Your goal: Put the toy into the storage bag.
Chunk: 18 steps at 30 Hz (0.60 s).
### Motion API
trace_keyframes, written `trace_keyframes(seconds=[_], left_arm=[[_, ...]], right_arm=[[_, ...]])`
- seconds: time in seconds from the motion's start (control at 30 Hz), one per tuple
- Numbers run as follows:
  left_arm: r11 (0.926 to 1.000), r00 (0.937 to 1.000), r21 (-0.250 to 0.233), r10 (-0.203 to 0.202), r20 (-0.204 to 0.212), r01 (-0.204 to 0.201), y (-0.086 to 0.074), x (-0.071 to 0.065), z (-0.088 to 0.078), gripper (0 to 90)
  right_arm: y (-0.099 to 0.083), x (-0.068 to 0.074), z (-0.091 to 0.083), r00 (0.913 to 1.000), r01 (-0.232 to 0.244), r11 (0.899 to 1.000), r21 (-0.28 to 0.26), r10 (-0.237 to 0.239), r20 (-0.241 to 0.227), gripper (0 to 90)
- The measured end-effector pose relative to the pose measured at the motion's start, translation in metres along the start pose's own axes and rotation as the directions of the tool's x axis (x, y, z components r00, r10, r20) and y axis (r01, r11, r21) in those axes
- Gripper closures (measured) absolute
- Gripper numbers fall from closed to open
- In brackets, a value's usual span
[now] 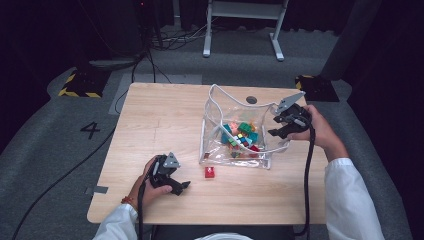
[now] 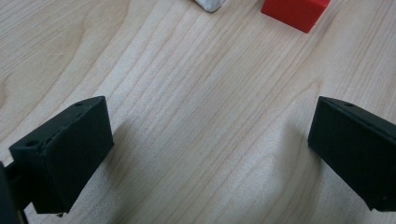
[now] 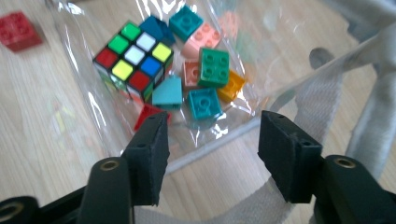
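Note:
A clear plastic bag (image 1: 215, 107) with white trim stands open on the wooden table (image 1: 160, 120). It holds a colour puzzle cube (image 3: 133, 58) and several toy bricks, one of them green (image 3: 214, 67). A red brick (image 1: 209, 172) lies on the table just in front of the bag. My right gripper (image 1: 277, 127) is at the bag's right edge. In the right gripper view it (image 3: 212, 140) stands open, and the bag's white rim runs across the gap without either pad pressing on it. My left gripper (image 1: 182, 187) hovers open over bare wood, short of the red brick (image 2: 294, 11).
A round grommet hole (image 1: 251, 99) sits in the table behind the bag. The table's front edge is close to both forearms. On the grey floor are a painted number 4 (image 1: 90, 130), cables, a yellow-and-black striped block (image 1: 80, 82) and a white frame's legs (image 1: 242, 30).

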<state>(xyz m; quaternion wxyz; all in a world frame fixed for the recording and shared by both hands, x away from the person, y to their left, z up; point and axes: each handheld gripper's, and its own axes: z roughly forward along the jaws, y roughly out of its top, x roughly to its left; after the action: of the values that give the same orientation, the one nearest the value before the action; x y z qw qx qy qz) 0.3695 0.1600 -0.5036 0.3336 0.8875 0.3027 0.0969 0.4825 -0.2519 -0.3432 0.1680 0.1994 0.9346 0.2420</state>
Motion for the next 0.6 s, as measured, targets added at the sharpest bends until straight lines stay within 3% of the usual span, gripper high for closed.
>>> trace_keyframes(seconds=[0.07,0.23,0.27,0.4,0.53,0.6], left_arm=[[1.0000,1.0000,0.000,0.000,0.000,0.000,0.000,0.000,0.000,0.0],[1.0000,1.0000,-0.001,0.000,-0.002,0.000,0.000,0.000,0.000,0.0],[1.0000,1.0000,0.000,0.000,0.000,0.000,0.000,0.000,0.000,0.0],[1.0000,1.0000,0.000,0.000,0.000,0.000,0.000,0.000,0.000,0.0],[1.0000,1.0000,0.000,0.000,0.000,0.000,0.000,0.000,0.000,0.0],[1.0000,1.0000,0.000,0.000,0.000,0.000,0.000,0.000,0.000,0.0]], right_arm=[[0.000,0.001,-0.002,0.9998,0.016,0.999,-0.027,-0.016,0.006,39.0],[-0.001,0.006,-0.009,0.9984,-0.034,0.994,-0.108,0.039,0.042,32.3],[-0.002,0.009,-0.011,0.9958,-0.066,0.990,-0.125,0.073,0.055,31.2],[-0.004,0.010,-0.020,0.9914,-0.068,0.973,-0.222,0.091,0.095,29.8],[-0.006,0.013,-0.029,0.9852,-0.102,0.950,-0.296,0.137,0.103,29.0],[-0.008,0.013,-0.032,0.9840,-0.112,0.945,-0.308,0.149,0.098,27.3]])
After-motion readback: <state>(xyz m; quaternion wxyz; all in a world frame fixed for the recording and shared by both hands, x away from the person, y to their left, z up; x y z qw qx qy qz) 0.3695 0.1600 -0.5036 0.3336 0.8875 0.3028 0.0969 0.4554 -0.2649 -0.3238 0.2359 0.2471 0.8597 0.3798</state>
